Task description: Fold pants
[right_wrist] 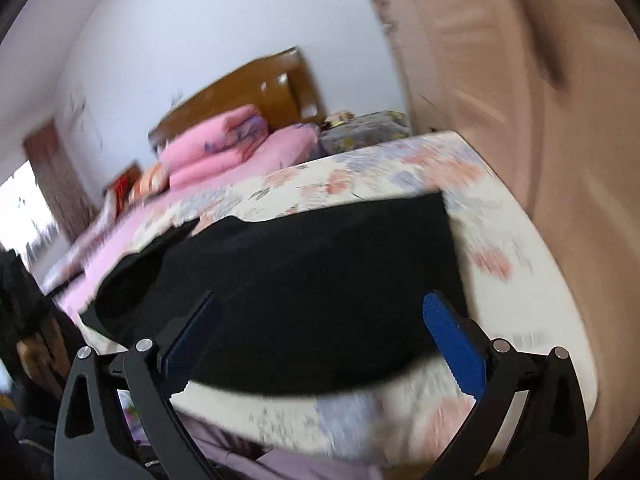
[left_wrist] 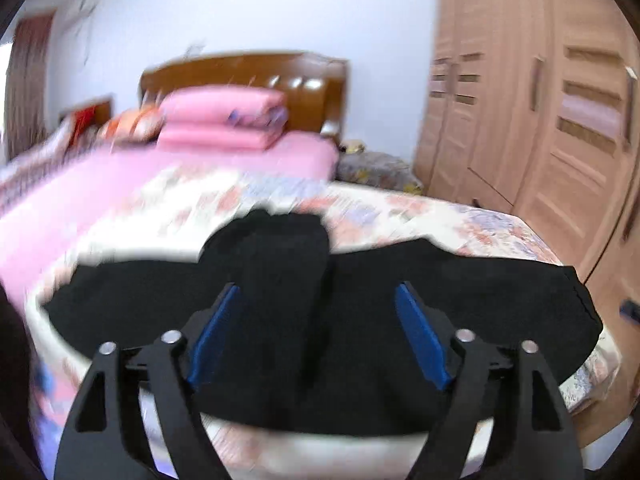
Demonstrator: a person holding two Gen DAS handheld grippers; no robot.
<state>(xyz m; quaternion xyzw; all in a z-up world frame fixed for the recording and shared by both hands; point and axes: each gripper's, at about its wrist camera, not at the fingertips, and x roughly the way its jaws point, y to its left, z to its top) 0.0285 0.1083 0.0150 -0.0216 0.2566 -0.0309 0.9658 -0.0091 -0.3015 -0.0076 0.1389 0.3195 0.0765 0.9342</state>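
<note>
Black pants (left_wrist: pixel 280 320) lie spread across the near end of a bed with a floral cover (left_wrist: pixel 420 208). In the left wrist view a raised fold runs up their middle. My left gripper (left_wrist: pixel 318 292) hovers over them, open, blue pads wide apart with nothing between. In the right wrist view the pants (right_wrist: pixel 320 280) stretch from the left to a straight edge at the right. My right gripper (right_wrist: pixel 320 304) is open too, above the cloth near the bed's front edge. Both views are blurred by motion.
A pink sheet (left_wrist: pixel 120 176) and folded pink quilts (left_wrist: pixel 224 120) sit farther up the bed, before a brown headboard (left_wrist: pixel 248 72). A tall wooden wardrobe (left_wrist: pixel 540 100) stands close on the right. A dark-clad person's arm (right_wrist: pixel 24 300) shows at the left.
</note>
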